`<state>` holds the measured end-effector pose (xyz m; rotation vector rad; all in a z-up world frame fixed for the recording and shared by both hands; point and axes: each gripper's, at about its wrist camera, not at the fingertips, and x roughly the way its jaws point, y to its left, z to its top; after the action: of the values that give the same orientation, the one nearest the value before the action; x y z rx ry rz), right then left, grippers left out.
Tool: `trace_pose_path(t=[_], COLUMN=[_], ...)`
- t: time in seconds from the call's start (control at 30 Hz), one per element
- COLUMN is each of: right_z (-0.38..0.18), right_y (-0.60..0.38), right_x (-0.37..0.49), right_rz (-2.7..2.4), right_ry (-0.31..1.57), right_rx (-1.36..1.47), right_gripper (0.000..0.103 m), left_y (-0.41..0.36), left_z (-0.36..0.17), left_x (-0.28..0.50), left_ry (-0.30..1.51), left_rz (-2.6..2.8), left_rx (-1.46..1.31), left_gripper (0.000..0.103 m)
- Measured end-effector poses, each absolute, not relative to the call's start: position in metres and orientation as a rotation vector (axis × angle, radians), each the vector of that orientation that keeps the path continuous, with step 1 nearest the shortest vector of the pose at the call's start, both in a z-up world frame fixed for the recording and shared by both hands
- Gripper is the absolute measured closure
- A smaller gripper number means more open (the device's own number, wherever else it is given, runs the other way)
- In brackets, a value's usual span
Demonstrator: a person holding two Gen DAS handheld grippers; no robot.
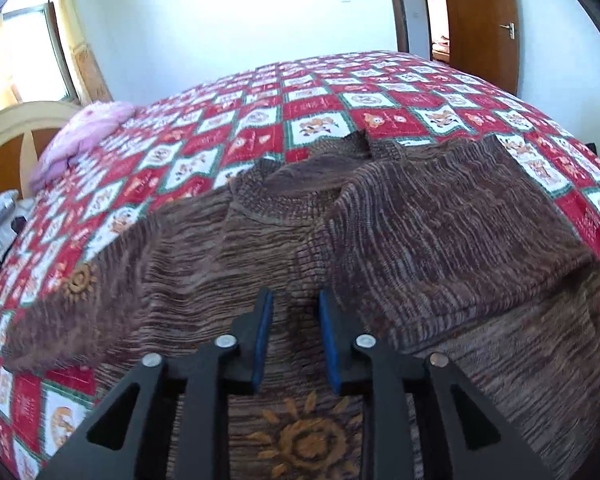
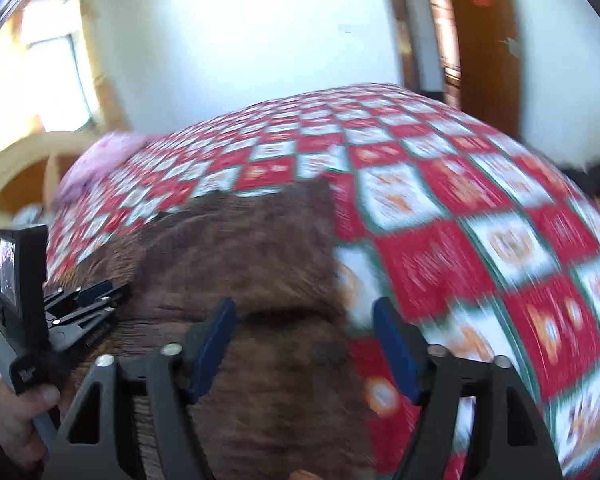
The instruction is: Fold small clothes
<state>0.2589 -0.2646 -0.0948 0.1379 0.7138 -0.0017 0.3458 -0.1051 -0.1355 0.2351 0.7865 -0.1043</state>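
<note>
Brown knit sweater [image 1: 380,232] lies on the checked bedspread [image 1: 260,120], near side. Right sleeve already folded across the body, left sleeve flat out left, final folds left. Left gripper [image 1: 293,340] narrow, empty, above the fabric. Right gripper [image 2: 304,344] wide, empty.

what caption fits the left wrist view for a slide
Left gripper open above a brown knit sweater on a checked bedspread.
</note>
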Motion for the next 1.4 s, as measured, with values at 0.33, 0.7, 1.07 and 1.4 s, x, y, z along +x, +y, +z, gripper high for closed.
trace_pose_path(t=[0.33,0.7,1.07,1.4], right_z=[-0.141,-0.146,-0.146,-0.145], right_y=[-0.245,-0.240,-0.237,-0.261], right_x=[0.299,0.296,0.296,0.300], right_rz=[0.095,0.066,0.061,0.004], right_ry=[0.869,0.864,0.852,0.921], right_rx=[0.071,0.000,-0.007,0.037], right_gripper=[0.025,0.024,0.024,0.024], left_y=[-0.069,-0.092,-0.085,-0.074], left_z=[-0.109,-0.098,-0.125,-0.144], left_x=[0.375,0.378,0.377,0.381], left_ry=[0.814,0.701,0.767,0.824], left_rz=[-0.211,-0.300,0.044,0.147], left_rx=[-0.054,-0.081,0.123,0.248], left_gripper=[0.044,0.083,0.015,0.011])
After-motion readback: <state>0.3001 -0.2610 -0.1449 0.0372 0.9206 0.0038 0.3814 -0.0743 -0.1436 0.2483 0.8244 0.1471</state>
